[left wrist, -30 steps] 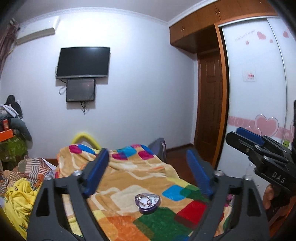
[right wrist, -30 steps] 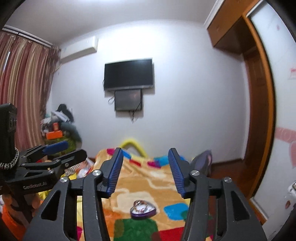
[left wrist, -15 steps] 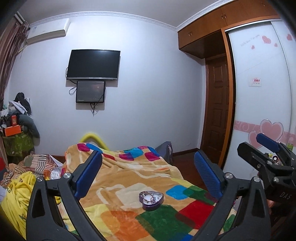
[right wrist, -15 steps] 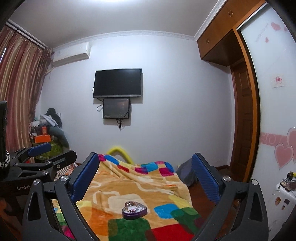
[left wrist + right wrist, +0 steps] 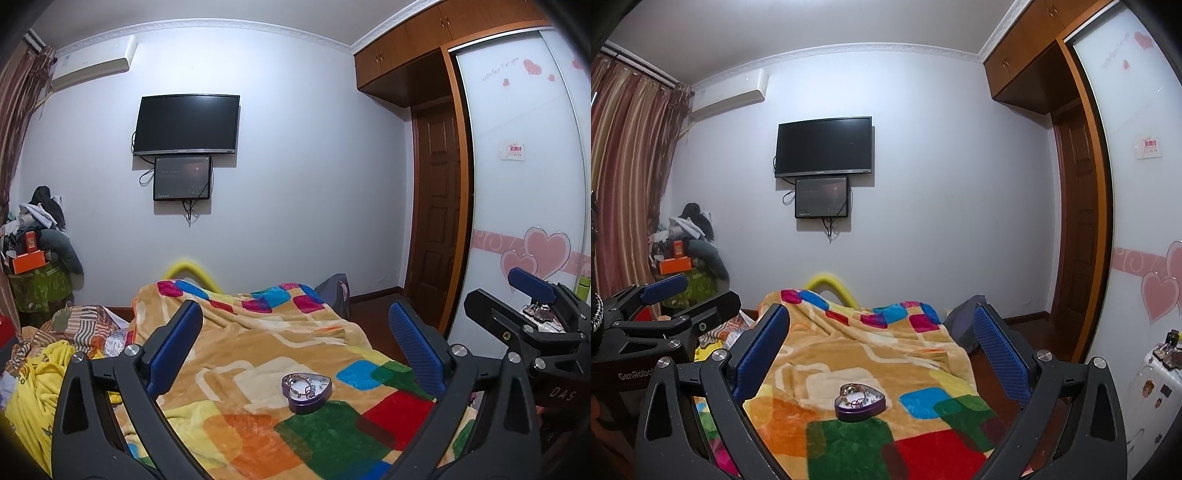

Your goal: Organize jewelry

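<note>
both claws are released and empty: left claw [image 5: 295, 354] and right claw [image 5: 882, 354] hang above the bed, well apart from the tin [image 5: 306, 392]. the heart-shaped tin sits lidless on the blanket [image 5: 258, 350], jewelry [image 5: 303, 384] tangled inside. judgement: tin is light, stiff, probably slippery; grip across its side walls. chains are limp and delicate; pinch one strand only.
</note>
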Motion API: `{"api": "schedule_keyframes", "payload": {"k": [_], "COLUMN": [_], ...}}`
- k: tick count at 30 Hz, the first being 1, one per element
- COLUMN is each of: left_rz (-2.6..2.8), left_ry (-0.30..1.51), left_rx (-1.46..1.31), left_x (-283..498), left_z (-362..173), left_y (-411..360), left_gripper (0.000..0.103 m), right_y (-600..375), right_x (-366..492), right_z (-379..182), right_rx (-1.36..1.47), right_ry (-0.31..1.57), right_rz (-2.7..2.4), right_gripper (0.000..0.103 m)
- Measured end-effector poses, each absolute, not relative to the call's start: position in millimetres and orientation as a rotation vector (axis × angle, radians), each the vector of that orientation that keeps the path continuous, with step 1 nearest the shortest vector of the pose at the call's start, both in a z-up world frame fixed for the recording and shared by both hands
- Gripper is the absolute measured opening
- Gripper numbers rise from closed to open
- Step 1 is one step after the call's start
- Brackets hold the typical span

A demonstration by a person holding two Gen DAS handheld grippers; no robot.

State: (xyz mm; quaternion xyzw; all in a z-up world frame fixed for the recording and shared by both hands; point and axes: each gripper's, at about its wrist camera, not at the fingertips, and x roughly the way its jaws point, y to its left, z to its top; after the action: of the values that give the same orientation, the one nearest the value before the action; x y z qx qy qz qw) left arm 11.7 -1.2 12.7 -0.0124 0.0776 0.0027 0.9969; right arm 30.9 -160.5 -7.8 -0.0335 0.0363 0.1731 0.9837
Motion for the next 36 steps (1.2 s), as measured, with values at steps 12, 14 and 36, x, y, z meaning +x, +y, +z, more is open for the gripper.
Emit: {"api": "schedule_keyframes", "payload": {"k": [12,14,36], "left_rz": [0.003,0.0,-0.019], "left_ry": [0.163,0.164,0.161], "left_rx": [-0.026,-0.03,-0.055], "left_x": [14.9,15.6,14.7], "left_z": [11.5,11.8,14.8], "left_y": [-0.6,-0.6,0.5], "left_gripper": [0.102,0.102,0.103], "right_y": [-164.9,-165.4,-168.4], "right_x": [32.5,31.9,29.4], "right_z": [-4.9,-4.1,-3.6], "right_rx": [-0.059,-0.057,-0.049], "right_ry": [0.091,0.091,0.089], "right_rz": [0.348,0.347,0.344], "right_gripper": [0.099,0.099,0.099]}}
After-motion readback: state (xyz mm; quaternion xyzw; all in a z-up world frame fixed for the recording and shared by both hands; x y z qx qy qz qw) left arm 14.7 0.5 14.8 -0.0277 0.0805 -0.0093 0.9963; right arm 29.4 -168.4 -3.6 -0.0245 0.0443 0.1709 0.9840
